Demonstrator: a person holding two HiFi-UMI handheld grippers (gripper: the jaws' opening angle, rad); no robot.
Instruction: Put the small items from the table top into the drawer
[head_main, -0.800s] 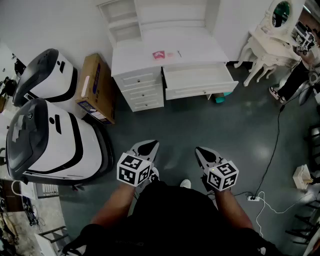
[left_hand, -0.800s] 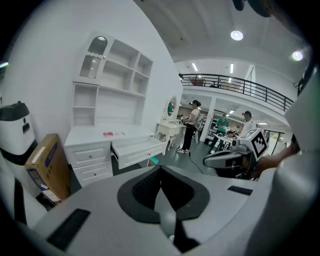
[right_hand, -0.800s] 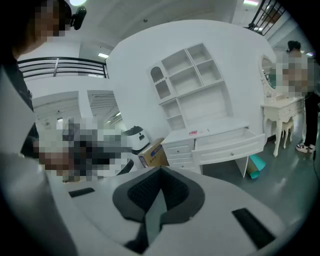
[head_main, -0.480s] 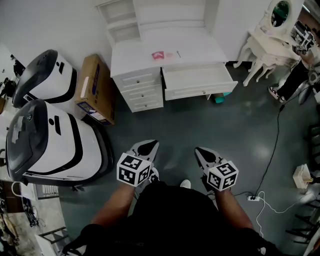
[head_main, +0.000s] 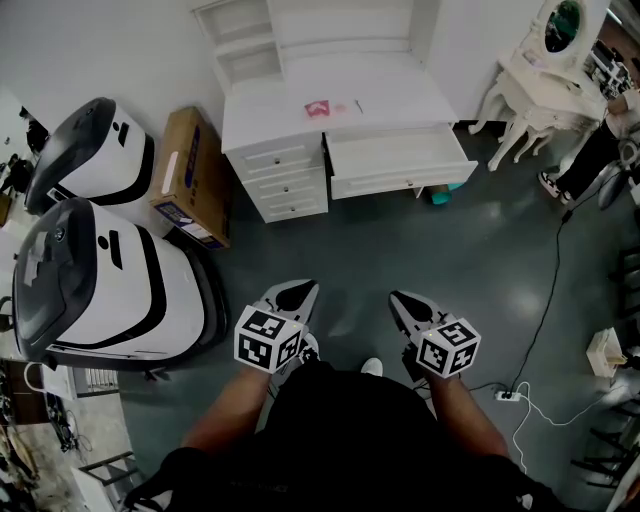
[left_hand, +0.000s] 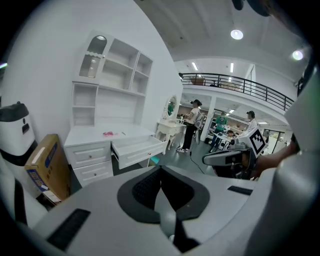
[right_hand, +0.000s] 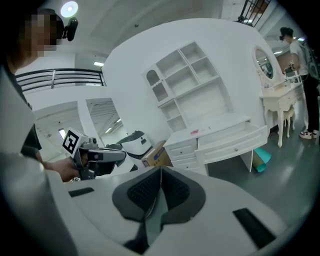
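A white desk stands far ahead against the wall, with its wide drawer pulled open. On the desk top lie a pink item and a small white item beside it. The drawer and pink item also show in the left gripper view; the right gripper view shows the drawer too. My left gripper and right gripper are held close to my body, well short of the desk. Both are shut and hold nothing.
Two large white-and-black machines and a cardboard box stand to the left. A white dressing table with a person beside it is at the right. A cable and power strip lie on the grey floor.
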